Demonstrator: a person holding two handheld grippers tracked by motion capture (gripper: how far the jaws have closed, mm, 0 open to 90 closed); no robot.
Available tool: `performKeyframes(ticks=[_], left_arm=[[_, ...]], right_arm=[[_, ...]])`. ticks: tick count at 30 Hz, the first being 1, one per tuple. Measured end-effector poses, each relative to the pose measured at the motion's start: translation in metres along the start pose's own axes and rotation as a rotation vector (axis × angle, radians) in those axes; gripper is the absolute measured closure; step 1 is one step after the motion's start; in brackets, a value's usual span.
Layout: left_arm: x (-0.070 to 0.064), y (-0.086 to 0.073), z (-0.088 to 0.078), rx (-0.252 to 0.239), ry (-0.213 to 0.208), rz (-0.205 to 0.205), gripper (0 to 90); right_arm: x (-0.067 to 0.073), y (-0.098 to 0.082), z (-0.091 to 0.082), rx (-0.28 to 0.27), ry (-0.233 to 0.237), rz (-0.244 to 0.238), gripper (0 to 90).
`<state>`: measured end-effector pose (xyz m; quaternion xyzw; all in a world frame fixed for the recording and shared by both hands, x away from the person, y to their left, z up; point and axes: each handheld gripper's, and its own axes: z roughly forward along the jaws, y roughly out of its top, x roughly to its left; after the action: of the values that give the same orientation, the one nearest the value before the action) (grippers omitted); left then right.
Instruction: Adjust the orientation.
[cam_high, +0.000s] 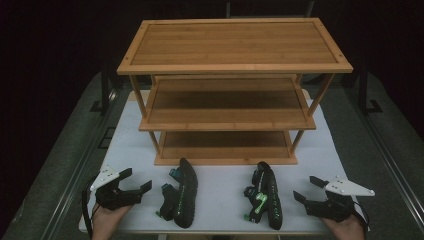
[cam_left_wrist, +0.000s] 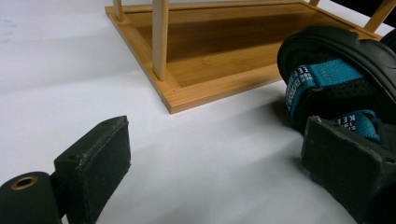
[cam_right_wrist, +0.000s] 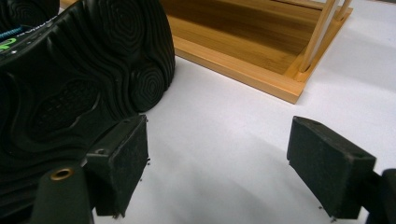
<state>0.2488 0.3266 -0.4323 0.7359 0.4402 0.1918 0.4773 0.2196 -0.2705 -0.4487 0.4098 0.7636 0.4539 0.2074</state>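
Two sandals lie on their sides on the white table (cam_high: 220, 197), in front of the bottom shelf of the rack (cam_high: 225, 161). The blue sandal (cam_high: 181, 194) is left of centre, its blue straps toward the left gripper (cam_high: 136, 180). The green sandal (cam_high: 265, 196) is right of centre, its sole toward the right gripper (cam_high: 304, 188). All three shelves are bare.

Left gripper: jaws wide apart, holding nothing. It sits low, just left of the blue sandal and apart from it. In the left gripper view one jaw stands just in front of the strap (cam_left_wrist: 327, 74); contact cannot be confirmed.

Right gripper: jaws likewise spread and empty. It sits just right of the green sandal. In the right gripper view one jaw lies close against the ribbed sole (cam_right_wrist: 84, 79); touching or not cannot be told.

Hand pose: both hands enter from the near edge, grippers held low over the table and angled inward toward the sandals.

Risks, as judged:
- A sandal balanced on its side may topple or slide if a jaw nudges it before closing.
- A grip on a soft strap alone could let the sandal swing or slip.
- The rounded sole may squeeze out of flat pads.
- The shelf lip and uprights stand close behind; a lifted sandal could catch them.
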Motion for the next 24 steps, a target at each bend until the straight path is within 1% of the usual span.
performKeyframes(ticks=[2,4,6,12,16,24], left_arm=[[0.0004,0.0002,-0.0002,-0.006,-0.011,-0.013,7.9],[0.0004,0.0003,-0.0012,-0.009,-0.003,-0.008,7.9],[0.0011,-0.0003,-0.0015,-0.010,-0.006,-0.012,7.9],[0.0018,-0.0008,-0.0014,-0.004,-0.007,-0.008,7.9],[-0.0010,-0.0008,-0.0010,0.004,-0.009,0.006,7.9],[-0.0046,0.0003,-0.0015,-0.003,-0.017,0.012,7.9]], right_arm=[[0.0002,0.0000,-0.0002,0.000,0.001,-0.002,20.1],[0.0004,0.0002,0.0002,0.004,0.001,-0.006,20.0],[0.0004,0.0004,0.0008,0.008,0.001,-0.007,20.0],[0.0007,0.0004,0.0008,0.008,-0.002,-0.009,20.1],[0.0012,0.0007,0.0005,0.008,-0.003,-0.018,20.1],[0.0036,0.0018,-0.0008,0.001,-0.010,-0.028,20.1]])
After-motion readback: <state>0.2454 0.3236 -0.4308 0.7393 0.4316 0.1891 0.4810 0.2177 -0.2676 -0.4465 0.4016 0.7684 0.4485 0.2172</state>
